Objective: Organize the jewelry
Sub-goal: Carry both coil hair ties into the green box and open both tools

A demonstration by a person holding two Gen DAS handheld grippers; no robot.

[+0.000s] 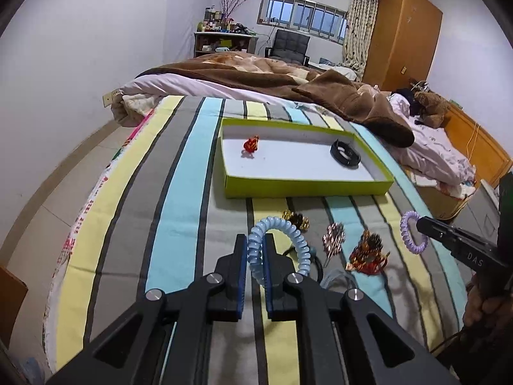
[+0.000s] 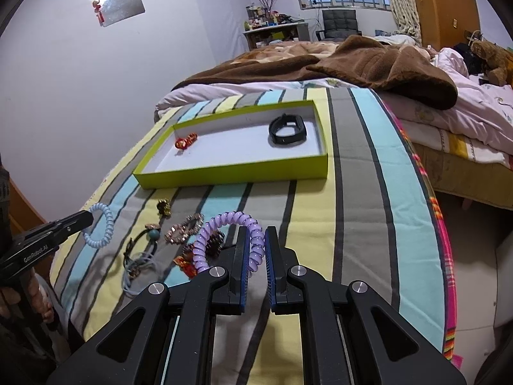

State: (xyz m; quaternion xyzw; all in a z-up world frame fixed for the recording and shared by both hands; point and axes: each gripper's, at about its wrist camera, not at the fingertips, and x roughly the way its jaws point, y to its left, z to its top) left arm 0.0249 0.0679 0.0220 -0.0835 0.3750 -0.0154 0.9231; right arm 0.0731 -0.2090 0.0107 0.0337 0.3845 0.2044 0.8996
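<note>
Bottom center of left view: left gripper [image 1: 255, 250] clenched on blue coil [image 1: 278, 243]. Right gripper [image 2: 257, 243] grasping purple coil [image 2: 224, 237], lower center of right view. Mid-frame: green tray [image 1: 307, 186] on striped cover [image 1: 179, 211], holding black band [image 1: 344, 153] and red charm [image 1: 251, 144]. Loose clips [image 1: 333, 239] between tray and grippers.

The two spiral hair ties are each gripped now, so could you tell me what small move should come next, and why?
Probably carry the left gripper, shut on the blue spiral tie, forward over the green tray and release. The right gripper likewise holds the purple spiral tie; the tray holds only a red ornament and a black band.
</note>
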